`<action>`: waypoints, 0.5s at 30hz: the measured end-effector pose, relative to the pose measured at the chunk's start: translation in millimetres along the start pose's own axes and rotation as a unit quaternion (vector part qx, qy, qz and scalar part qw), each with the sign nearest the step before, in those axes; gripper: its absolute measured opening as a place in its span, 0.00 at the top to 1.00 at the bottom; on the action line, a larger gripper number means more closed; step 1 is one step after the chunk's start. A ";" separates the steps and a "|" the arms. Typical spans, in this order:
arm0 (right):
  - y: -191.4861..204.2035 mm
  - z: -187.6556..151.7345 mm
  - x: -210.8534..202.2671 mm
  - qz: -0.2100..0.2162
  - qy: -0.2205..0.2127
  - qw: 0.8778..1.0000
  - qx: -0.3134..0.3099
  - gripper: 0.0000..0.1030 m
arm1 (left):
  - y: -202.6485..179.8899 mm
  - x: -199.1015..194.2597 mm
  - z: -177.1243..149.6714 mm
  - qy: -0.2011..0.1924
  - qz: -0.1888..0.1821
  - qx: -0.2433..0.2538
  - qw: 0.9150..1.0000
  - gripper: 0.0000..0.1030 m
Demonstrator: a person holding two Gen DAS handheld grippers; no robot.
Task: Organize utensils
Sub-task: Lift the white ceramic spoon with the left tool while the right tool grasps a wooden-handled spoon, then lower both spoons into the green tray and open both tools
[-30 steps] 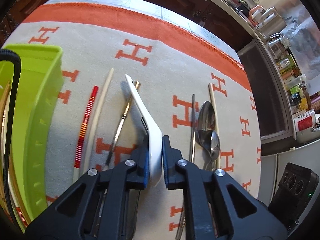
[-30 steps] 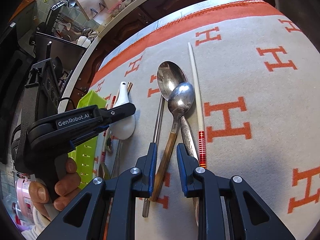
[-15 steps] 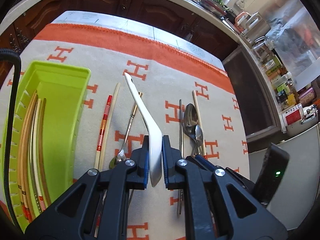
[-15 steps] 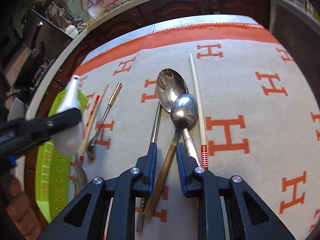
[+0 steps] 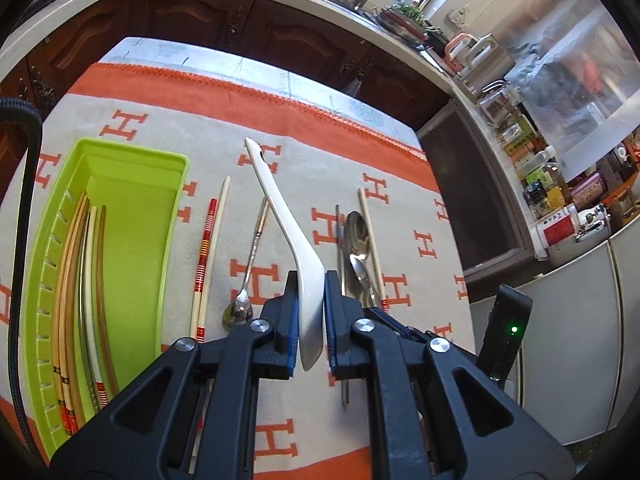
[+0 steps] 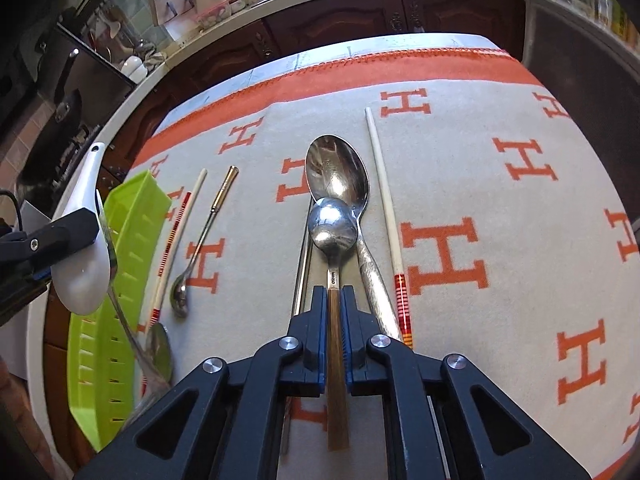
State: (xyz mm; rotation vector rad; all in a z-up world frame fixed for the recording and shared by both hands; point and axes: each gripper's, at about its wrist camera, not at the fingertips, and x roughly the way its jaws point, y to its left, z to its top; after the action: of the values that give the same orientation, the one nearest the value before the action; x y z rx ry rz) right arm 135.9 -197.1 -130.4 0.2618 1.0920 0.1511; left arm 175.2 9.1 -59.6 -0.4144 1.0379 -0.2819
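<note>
My left gripper (image 5: pixel 311 280) is shut on the bowl of a white ceramic soup spoon (image 5: pixel 280 216), held high above the cloth; the spoon also shows at the left of the right wrist view (image 6: pixel 84 240). My right gripper (image 6: pixel 333 294) is shut on the brown wooden handle of a small metal spoon (image 6: pixel 334 228), whose bowl rests on a large metal spoon (image 6: pixel 338 172). A green utensil tray (image 5: pixel 132 240) with several chopsticks lies at the left.
On the orange-and-beige H-patterned cloth (image 6: pixel 480 184) lie a white chopstick with red bands (image 6: pixel 386 216), a metal chopstick (image 6: pixel 302 264), a small long-handled teaspoon (image 6: pixel 200 244) and a red-striped chopstick pair (image 5: pixel 206 256). Dark cabinets and cluttered counters surround the table.
My left gripper has lifted the white spoon well above the cloth and pulled back. My right gripper has closed on the small spoon's brown handle.
</note>
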 end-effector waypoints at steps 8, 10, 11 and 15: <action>7.1 -4.6 -37.4 0.042 -0.021 0.999 0.003 0.94 | -21.4 -27.9 -7.1 -0.014 -0.018 0.040 0.999 0.92; 11.7 -5.9 -48.4 0.055 -0.028 0.998 0.002 0.94 | -26.0 -36.2 -10.8 -0.019 -0.017 0.046 0.999 0.93; 13.9 -6.8 -53.8 0.060 -0.032 0.998 0.000 0.94 | -27.0 -42.9 -13.3 -0.023 -0.014 0.051 0.998 0.93; 25.0 -8.8 -74.2 0.085 -0.042 0.995 -0.007 0.94 | -28.9 -71.4 -20.9 -0.042 -0.009 0.064 0.997 0.93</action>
State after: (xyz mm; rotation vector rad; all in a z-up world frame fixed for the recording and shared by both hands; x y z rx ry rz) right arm 94.5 -190.5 -63.7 0.3460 0.9841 0.2960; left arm 121.6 9.0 -0.6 -0.3177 0.9280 -0.3423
